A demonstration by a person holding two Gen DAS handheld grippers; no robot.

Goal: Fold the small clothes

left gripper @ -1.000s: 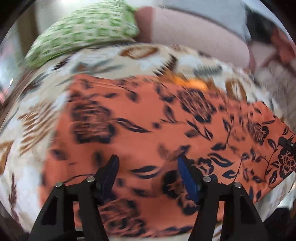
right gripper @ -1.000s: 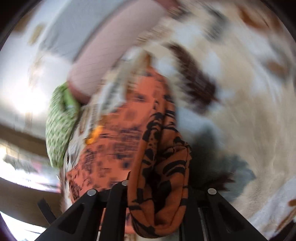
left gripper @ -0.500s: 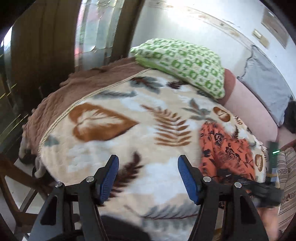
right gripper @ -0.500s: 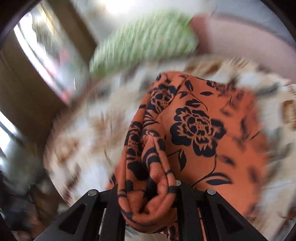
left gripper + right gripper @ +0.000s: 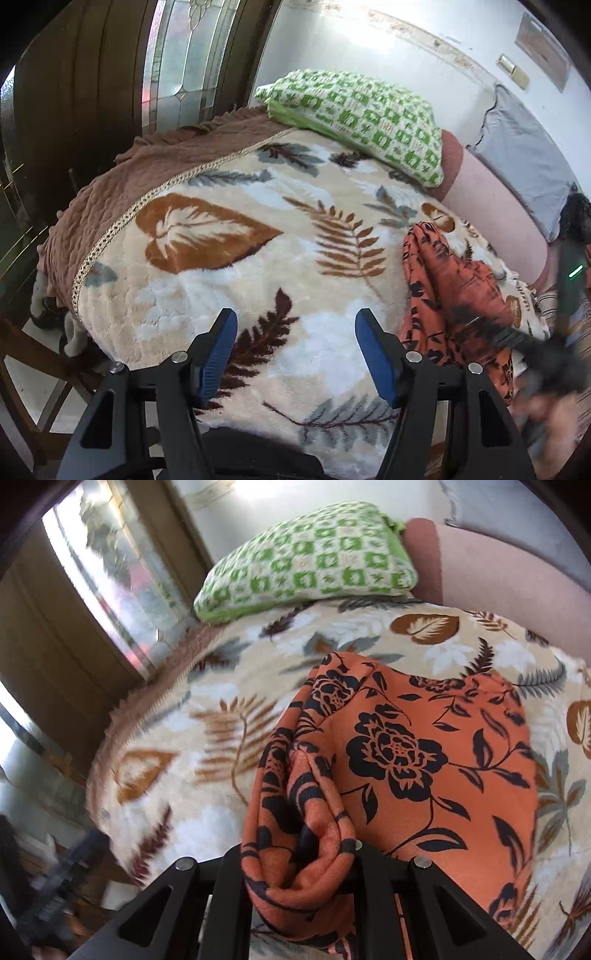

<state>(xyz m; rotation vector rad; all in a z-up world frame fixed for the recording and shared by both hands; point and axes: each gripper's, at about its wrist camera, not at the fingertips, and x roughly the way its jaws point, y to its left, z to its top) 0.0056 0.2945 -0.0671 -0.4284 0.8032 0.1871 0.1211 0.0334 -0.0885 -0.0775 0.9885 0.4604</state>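
Note:
An orange garment with a black flower print (image 5: pixel 424 760) lies on the leaf-patterned blanket (image 5: pixel 207 686). My right gripper (image 5: pixel 301 853) is shut on a bunched fold of this orange garment at its near edge, and the cloth hides the fingertips. In the left wrist view the garment (image 5: pixel 443 280) lies at the right, with the blurred right gripper (image 5: pixel 517 339) at its near end. My left gripper (image 5: pixel 295 354) is open and empty over the bare blanket (image 5: pixel 221 229), left of the garment.
A green and white checked pillow (image 5: pixel 362 118) rests at the far side of the bed. A pink bolster (image 5: pixel 491 199) and a grey cushion (image 5: pixel 524 155) lie along the white wall. A brown quilt edge (image 5: pixel 110 192) hangs at the left near a wooden door.
My left gripper has left the garment and swung left over the bare blanket. My right gripper keeps its hold on the bunched fold and has turned, with the garment now spread flat ahead of it.

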